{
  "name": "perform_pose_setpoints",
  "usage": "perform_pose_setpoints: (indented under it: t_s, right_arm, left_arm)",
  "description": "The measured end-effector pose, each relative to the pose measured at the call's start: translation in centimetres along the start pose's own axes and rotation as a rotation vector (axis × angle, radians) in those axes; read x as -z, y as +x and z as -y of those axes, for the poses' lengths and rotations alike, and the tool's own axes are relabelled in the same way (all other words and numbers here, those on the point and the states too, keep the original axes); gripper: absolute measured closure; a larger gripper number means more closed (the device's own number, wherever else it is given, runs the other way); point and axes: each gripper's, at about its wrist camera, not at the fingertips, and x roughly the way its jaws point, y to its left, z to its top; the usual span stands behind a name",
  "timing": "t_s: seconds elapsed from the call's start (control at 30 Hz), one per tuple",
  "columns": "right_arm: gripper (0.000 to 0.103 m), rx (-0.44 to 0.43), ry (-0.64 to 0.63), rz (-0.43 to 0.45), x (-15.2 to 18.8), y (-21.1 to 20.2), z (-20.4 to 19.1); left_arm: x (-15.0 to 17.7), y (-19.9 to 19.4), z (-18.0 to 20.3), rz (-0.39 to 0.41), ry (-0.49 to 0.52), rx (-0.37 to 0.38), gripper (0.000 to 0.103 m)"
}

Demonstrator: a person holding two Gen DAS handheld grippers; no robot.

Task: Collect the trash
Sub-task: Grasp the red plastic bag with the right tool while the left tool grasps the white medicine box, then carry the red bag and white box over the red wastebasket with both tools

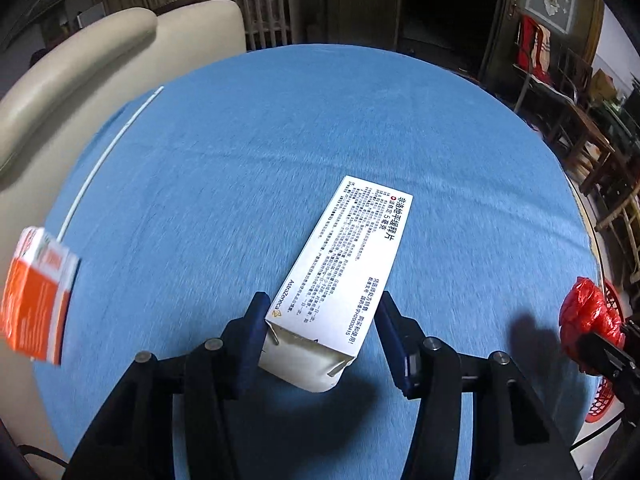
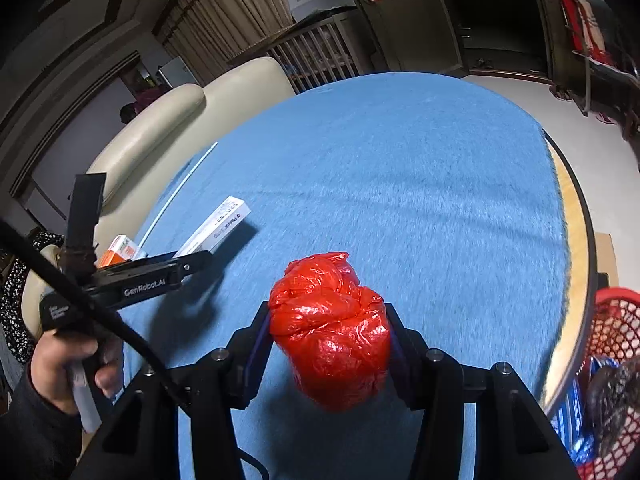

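Crinkled red plastic bag [image 2: 334, 328] (glossy) in right gripper [image 2: 328, 320].

Both views show strong fisheye distortion: the blue worktop [image 1: 320, 128] bulges into a dome, and the corners beyond it fall to black. The worktop is evenly and brightly lit from above; the room behind it is dim. Soft dark shadows lie on the worktop beneath the white box [image 1: 340, 256] and left of the red bag [image 2: 332, 328], which carries small specular highlights. The orange box [image 1: 36, 300] at the worktop's left edge is motion-blurred.
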Motion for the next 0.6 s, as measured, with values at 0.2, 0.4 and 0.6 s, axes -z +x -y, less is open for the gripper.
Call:
perform_pose_setpoints:
  t_s: [0.2,0.4,0.6]
  right_arm:
    - [0.048,0.012,0.005,0.030,1.0,-2.1,-0.1]
    - [0.048,0.022,0.016,0.067,1.9,-4.5,-0.1]
    - [0.048,0.031,0.033,0.093,2.8,-6.2,0.3]
  left_arm:
    - [1.6,-1.2,1.6,0.025,-0.014,0.005,0.048]
    - [2.5,-2.3,3.0,0.056,-0.002,0.015,0.048]
    - [3.1,-3.4,4.8,0.075,0.027,0.042,0.048]
